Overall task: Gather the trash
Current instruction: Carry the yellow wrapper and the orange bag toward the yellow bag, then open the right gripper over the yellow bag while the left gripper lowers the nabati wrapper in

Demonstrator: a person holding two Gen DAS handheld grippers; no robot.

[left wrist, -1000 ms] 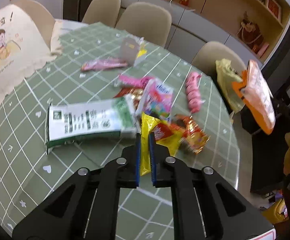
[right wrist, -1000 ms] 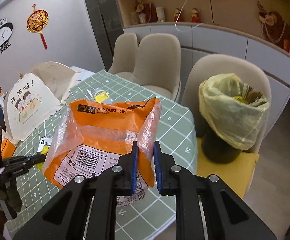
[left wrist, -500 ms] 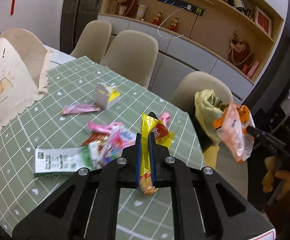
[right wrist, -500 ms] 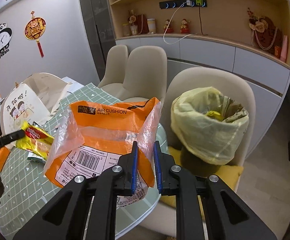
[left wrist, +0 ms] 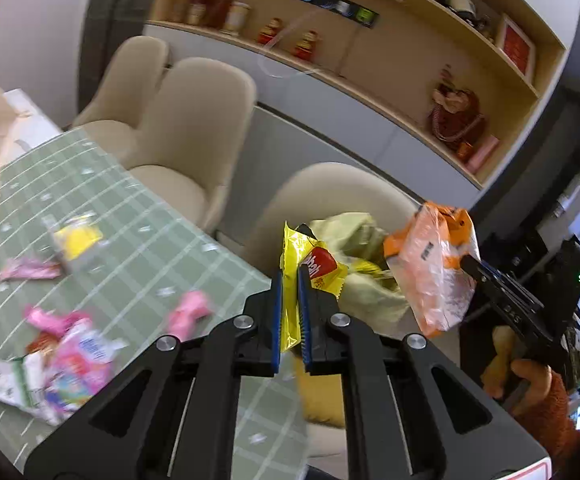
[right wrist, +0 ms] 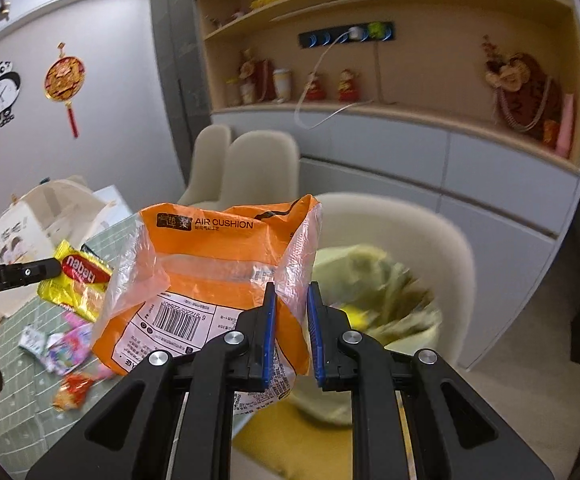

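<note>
My left gripper (left wrist: 289,276) is shut on a yellow snack wrapper (left wrist: 310,264) with a red logo, held up in the air past the table's edge. My right gripper (right wrist: 291,292) is shut on an orange and clear air cushion bag (right wrist: 218,280). Just beyond both hangs the yellow-lined trash bin (right wrist: 374,312) standing on a beige chair (right wrist: 402,232); its bag (left wrist: 354,248) sits right behind the wrapper. From the right wrist view the yellow wrapper (right wrist: 78,280) shows at the left, pinched by the left gripper's fingers (right wrist: 22,274). The orange bag (left wrist: 434,268) shows at the right of the left wrist view.
Several wrappers, pink (left wrist: 190,312) and yellow (left wrist: 76,240) among them, lie on the green checked tablecloth (left wrist: 138,240). Two more beige chairs (left wrist: 194,120) stand behind the table. A wall unit with shelves and ornaments (right wrist: 410,80) runs along the back. A hand in an orange sleeve (left wrist: 546,392) holds the right gripper.
Both grippers have swung away from the table toward the bin on the chair. The yellow wrapper was lifted off the table and now hangs in front of the bin, beside the orange bag.
</note>
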